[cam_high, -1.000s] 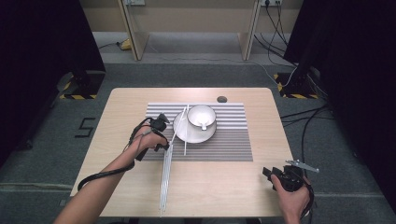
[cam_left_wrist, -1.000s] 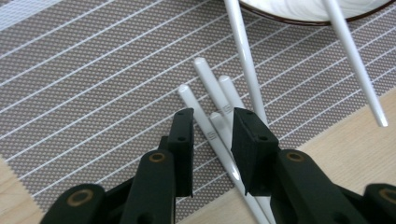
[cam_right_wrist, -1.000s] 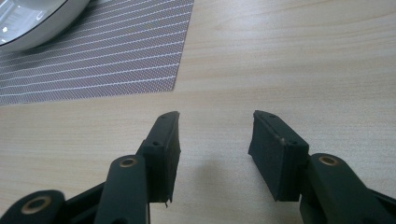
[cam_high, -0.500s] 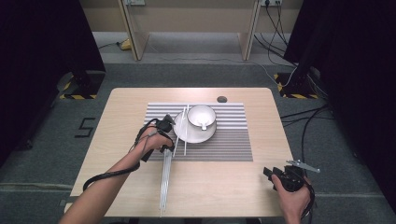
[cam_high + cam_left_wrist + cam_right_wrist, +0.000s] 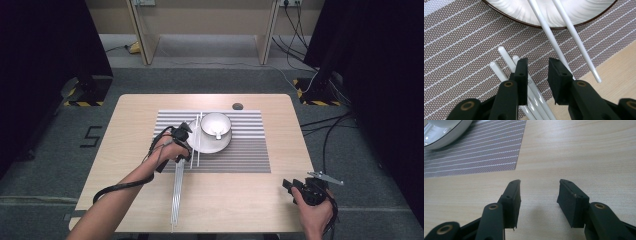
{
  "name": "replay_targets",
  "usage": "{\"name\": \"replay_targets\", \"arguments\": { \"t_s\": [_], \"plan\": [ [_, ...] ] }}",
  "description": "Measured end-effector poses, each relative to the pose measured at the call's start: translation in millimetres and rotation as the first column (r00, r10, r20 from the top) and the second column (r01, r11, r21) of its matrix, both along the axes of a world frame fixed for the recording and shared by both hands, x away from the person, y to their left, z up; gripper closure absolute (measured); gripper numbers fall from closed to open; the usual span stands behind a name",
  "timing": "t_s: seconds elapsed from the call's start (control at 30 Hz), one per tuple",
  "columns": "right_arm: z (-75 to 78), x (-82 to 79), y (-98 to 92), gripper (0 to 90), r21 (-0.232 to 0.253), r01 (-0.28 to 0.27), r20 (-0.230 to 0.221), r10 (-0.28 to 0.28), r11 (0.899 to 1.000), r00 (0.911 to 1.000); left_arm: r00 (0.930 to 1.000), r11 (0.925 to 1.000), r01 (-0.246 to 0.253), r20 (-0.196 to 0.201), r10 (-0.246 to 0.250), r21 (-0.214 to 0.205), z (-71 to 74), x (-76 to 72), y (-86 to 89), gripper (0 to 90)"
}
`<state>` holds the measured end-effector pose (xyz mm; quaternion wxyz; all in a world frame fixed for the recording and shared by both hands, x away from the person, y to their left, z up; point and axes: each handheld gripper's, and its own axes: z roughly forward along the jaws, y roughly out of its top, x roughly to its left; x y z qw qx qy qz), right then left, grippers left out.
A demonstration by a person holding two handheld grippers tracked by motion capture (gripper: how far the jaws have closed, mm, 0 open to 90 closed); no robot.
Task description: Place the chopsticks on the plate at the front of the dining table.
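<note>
The left gripper (image 5: 181, 136) hung low over the striped placemat (image 5: 250, 150), just beside the near-left rim of the white plate (image 5: 212, 146). In the left gripper view its jaws stood apart with a gap between them and held nothing. Under and between them lay the tips of a bundle of white rods (image 5: 510, 63). The bundle ran back off the mat along the wooden table (image 5: 240, 200) toward the person's side, as the high view showed. Two further white sticks (image 5: 571, 37) rested with their far ends on the plate and their near ends on the mat, one ending just over bare wood.

A white cup (image 5: 216, 124) sat on the plate, with what looked like a spoon inside, though too small to confirm.

The right gripper (image 5: 300, 187) rested well apart at the near-right of the table, jaws spread wide over bare wood — empty.

Assessment: the rods appeared thin, rigid, light and glossy, therefore likely to roll or slip between flat pads. A hold across a single rod, a little back from its tip where it lies clear of its neighbours, seemed soundest — a grip at the very end would probably let the long tail swing.
</note>
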<state>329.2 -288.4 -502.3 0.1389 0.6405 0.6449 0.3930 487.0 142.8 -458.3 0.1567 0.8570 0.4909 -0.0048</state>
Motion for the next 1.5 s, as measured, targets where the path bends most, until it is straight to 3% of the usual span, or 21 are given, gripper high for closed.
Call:
{"name": "replay_targets", "arguments": {
  "t_s": [1.0, 1.33, 1.5],
  "plan": [
    [-0.1, 0.3, 0.2, 52.7, 0.001, -0.001, 0.002, 0.001, 1.000, 1.0000, 0.9999, 1.0000, 0.000, 0.015, 0.000, -0.004, 4.9, 1.4, -2.8, 67.1],
    [0.1, 0.3, 0.3, 52.6, 0.002, 0.001, 0.005, -0.001, 1.000, 1.0000, 0.9974, 0.9998, -0.004, 0.071, 0.005, -0.021, 11.8, -2.8, 5.9, 53.7],
    [0.4, 0.1, -0.3, 52.6, -0.001, 0.003, 0.010, -0.003, 1.000, 1.0000, 0.9961, 0.9993, -0.012, 0.087, 0.015, -0.034, 15.3, -6.5, 11.2, 51.1]
  ]
}}
